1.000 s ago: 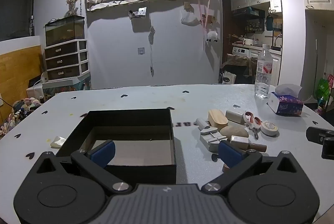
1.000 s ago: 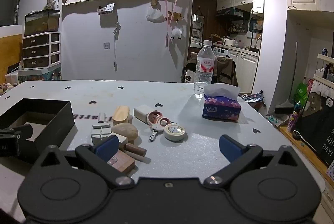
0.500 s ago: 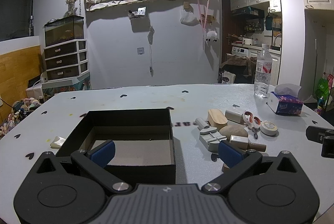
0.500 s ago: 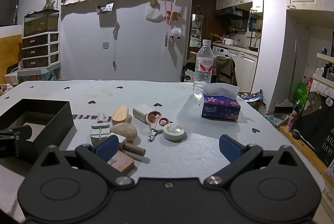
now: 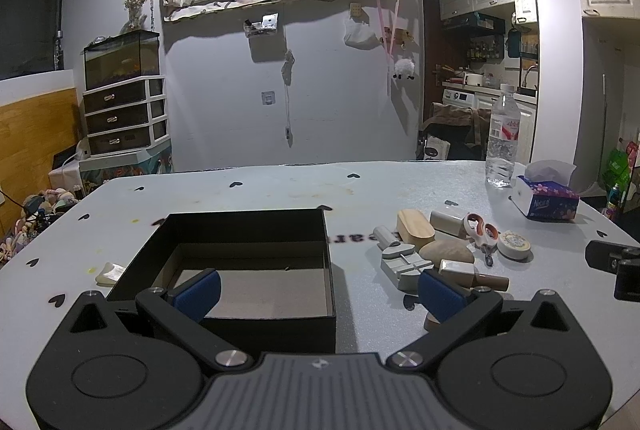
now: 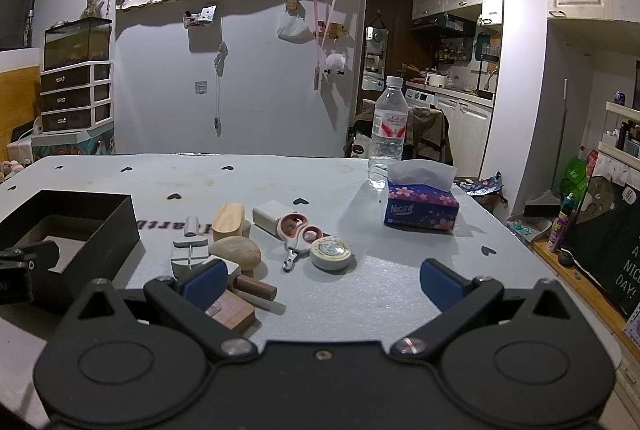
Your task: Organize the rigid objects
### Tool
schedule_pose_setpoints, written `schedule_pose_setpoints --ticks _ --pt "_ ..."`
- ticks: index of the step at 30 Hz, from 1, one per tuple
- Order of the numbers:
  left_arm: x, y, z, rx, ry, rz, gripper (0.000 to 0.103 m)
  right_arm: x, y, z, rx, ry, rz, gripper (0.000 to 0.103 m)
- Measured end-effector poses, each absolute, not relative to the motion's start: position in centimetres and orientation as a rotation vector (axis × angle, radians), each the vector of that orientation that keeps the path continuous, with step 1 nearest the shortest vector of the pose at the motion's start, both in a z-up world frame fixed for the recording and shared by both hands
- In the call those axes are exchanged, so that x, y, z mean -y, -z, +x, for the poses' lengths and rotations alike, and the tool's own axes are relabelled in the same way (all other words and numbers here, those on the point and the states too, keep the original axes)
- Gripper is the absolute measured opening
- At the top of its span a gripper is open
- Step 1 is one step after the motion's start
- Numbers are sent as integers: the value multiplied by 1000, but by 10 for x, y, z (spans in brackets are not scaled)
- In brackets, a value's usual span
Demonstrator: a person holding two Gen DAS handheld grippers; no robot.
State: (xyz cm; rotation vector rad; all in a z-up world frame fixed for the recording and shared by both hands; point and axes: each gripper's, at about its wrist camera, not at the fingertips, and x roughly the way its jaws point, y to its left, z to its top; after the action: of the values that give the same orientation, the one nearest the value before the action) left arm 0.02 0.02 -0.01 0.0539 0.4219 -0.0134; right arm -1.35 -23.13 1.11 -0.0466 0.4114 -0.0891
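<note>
The table (image 5: 260, 197), a pale sheet printed with small black hearts, carries everything under inspection. On its left part stands the black box (image 5: 248, 230), lid off, its brown floor bare where visible; in the right wrist view the same black box (image 6: 100, 213) lies at the left edge. Toward the far right corner a clear water bottle (image 6: 389, 133) stands upright, with a blue floral tissue box (image 6: 420, 207) just in front of it. The rigid objects lie in a tight cluster on the table to the right of the box, apart from it: a grey clamp-like tool (image 5: 402, 264), a rounded wooden piece (image 5: 414, 228) standing behind a tan stone-shaped piece (image 6: 236, 252), a beige rectangular case (image 6: 270, 216), pink-handled scissors (image 6: 298, 234) leaning against that case, a roll of tape (image 6: 332, 253) lying flat just beside the scissors, a brown cylinder (image 6: 256, 288) and a wooden block (image 6: 234, 312) nearest the camera. A small white scrap (image 5: 108, 274) lies left of the box. The left gripper (image 5: 318, 294) is held low at the box's near wall, jaws spread wide with nothing between them. The right gripper (image 6: 322, 282) likewise stands spread and empty, its left pad in front of the cluster's near pieces; contact cannot be determined.
</note>
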Motion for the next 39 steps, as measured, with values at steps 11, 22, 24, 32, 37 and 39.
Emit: schedule_pose_setpoints --ticks 11,22,24,32,37,39 --pt "0 0 0 -423 13 54 103 232 -9 -12 -413 91 -48 103" --pt "0 0 0 -422 13 55 103 232 -8 -12 -414 91 -48 103" --pt "0 0 0 -422 13 55 103 232 -9 -12 -414 91 -49 103" --pt "0 0 0 -423 13 54 103 231 -9 -13 -415 91 -49 103" --pt "0 0 0 -422 14 55 103 230 -9 -14 -414 91 -50 103" --pt "0 0 0 -422 14 55 103 229 -10 -14 -415 91 -50 103"
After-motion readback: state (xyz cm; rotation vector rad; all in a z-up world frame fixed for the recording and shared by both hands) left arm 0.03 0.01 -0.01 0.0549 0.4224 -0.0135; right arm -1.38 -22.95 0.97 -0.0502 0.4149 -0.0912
